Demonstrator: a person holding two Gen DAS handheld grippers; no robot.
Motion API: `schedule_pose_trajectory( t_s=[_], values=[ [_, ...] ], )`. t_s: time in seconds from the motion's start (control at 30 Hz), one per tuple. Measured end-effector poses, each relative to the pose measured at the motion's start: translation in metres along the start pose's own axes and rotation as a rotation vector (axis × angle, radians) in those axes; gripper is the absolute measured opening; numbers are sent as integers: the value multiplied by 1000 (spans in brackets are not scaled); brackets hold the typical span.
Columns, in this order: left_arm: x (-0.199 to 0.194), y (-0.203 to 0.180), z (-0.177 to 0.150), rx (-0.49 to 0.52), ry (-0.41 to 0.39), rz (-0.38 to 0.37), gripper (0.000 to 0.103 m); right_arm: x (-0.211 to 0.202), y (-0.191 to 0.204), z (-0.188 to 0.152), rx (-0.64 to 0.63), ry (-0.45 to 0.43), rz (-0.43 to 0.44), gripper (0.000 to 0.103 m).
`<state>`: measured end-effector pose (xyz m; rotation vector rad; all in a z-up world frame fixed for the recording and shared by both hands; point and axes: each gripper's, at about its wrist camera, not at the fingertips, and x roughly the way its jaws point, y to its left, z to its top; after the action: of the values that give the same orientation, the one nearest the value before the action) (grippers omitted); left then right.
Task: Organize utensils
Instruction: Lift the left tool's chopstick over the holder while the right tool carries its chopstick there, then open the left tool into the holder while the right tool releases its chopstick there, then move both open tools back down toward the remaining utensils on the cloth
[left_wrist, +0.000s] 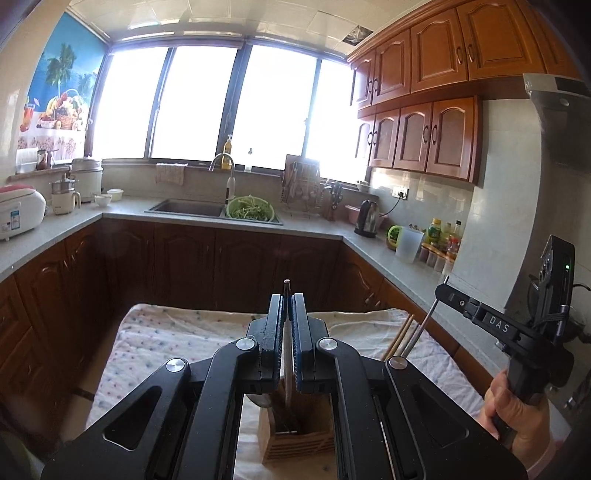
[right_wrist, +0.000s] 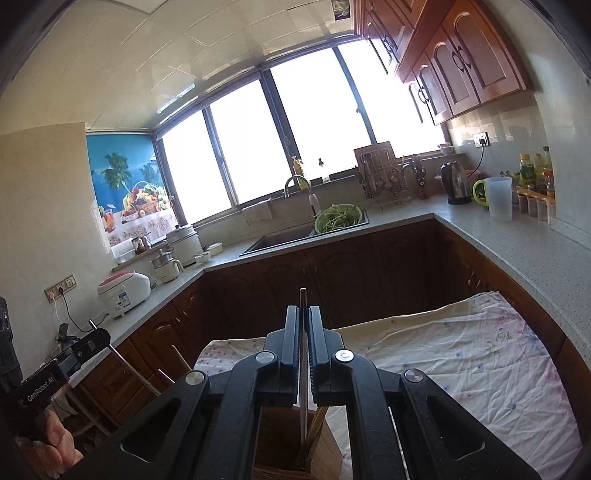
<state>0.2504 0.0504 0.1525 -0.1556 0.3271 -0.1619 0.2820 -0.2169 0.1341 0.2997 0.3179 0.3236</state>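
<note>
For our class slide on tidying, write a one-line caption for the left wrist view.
Left tool shut on a utensil handle above a wooden holder on a cloth-covered table.

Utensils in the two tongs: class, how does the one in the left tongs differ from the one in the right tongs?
The left tongs clamp a pale, flat-looking handle; the right tongs clamp a grey metal rod. The handle looks broader, the rod slimmer and darker. Shared: both are gripped by shut tongs, poke past the tips and run down into the wooden holder.
</note>
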Motion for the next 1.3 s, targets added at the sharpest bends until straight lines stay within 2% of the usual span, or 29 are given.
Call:
schedule_pose_trajectory(
  t_s=[0.33, 0.73, 0.87, 0.97, 1.0, 1.03, 1.07, 1.13, 1.17, 1.2, 1.23, 1.27, 1.3],
  values=[
    [34, 15, -53, -55, 129, 18, 4, 21, -12, -41, 40, 101, -5, 4],
    [34, 10, -54, -48, 130, 22, 4, 24, -11, -43, 46, 127, -10, 5],
    [36, 13, -52, -50, 152, 16, 5, 23, -14, -42, 56, 129, 7, 11],
    [34, 15, -52, -54, 159, 13, 6, 17, -13, -41, 60, 116, 20, 25],
    [33, 15, -52, -54, 158, 15, 8, 13, -14, -40, 64, 108, 24, 35],
    [31, 14, -52, -56, 158, 16, 16, 10, -14, -39, 70, 98, 28, 42],
    [29, 14, -52, -59, 157, 14, 22, 6, -16, -38, 78, 90, 32, 44],
    [23, 13, -52, -61, 144, 19, 48, -1, -18, -36, 92, 74, 40, 56],
    [19, 12, -52, -60, 134, 23, 51, -5, -20, -35, 98, 67, 41, 60],
    [16, 11, -52, -57, 130, 24, 54, -9, -21, -34, 103, 61, 41, 72],
    [13, 10, -53, -56, 128, 26, 60, -13, -23, -34, 105, 53, 38, 84],
    [9, 10, -54, -58, 124, 30, 66, -17, -24, -34, 107, 47, 35, 89],
    [5, 9, -55, -62, 117, 37, 76, -22, -25, -35, 108, 40, 36, 95]
  ],
)
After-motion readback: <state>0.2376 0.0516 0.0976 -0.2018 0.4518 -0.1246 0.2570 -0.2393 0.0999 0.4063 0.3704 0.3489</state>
